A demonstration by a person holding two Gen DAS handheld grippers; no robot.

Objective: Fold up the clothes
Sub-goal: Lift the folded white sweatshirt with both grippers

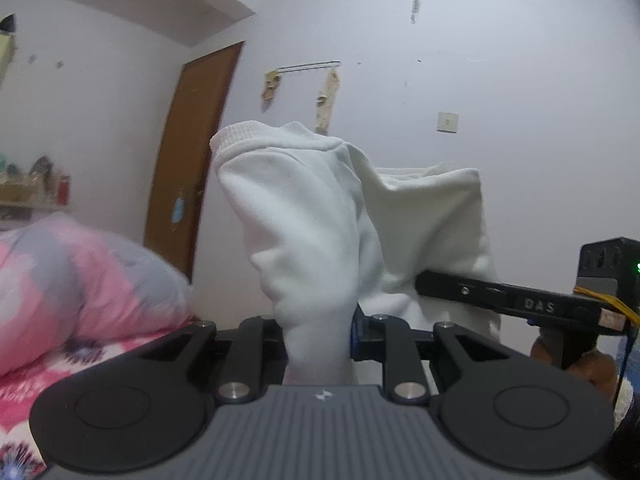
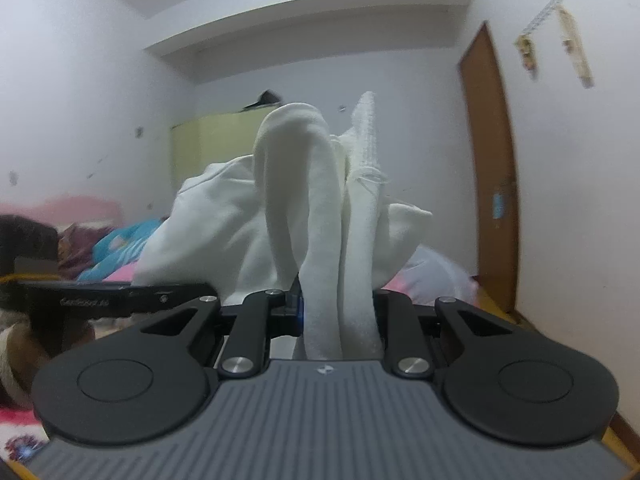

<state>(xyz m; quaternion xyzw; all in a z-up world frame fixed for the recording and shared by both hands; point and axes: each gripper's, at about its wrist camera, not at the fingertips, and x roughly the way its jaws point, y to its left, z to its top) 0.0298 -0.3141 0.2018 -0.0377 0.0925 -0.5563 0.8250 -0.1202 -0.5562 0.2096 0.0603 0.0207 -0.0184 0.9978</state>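
A white fleece garment [image 1: 304, 216] is lifted in the air between both grippers. My left gripper [image 1: 318, 336] is shut on a bunched fold near its ribbed hem, which stands up in front of the camera. The right gripper [image 1: 500, 300] reaches in from the right of the left wrist view and pinches the same cloth. In the right wrist view my right gripper [image 2: 340, 320] is shut on a thick bundle of the white garment [image 2: 320, 200]. There the left gripper [image 2: 120, 298] comes in from the left. The fingertips are hidden by cloth in both wrist views.
Below lies a bed with a pink floral cover [image 1: 44, 364] and a pink and grey quilt [image 1: 80, 276]. A brown door [image 1: 188, 160] stands in the white wall. A yellow-green cupboard [image 2: 208, 148] is behind, and a person's hand [image 2: 16, 344] holds the left gripper.
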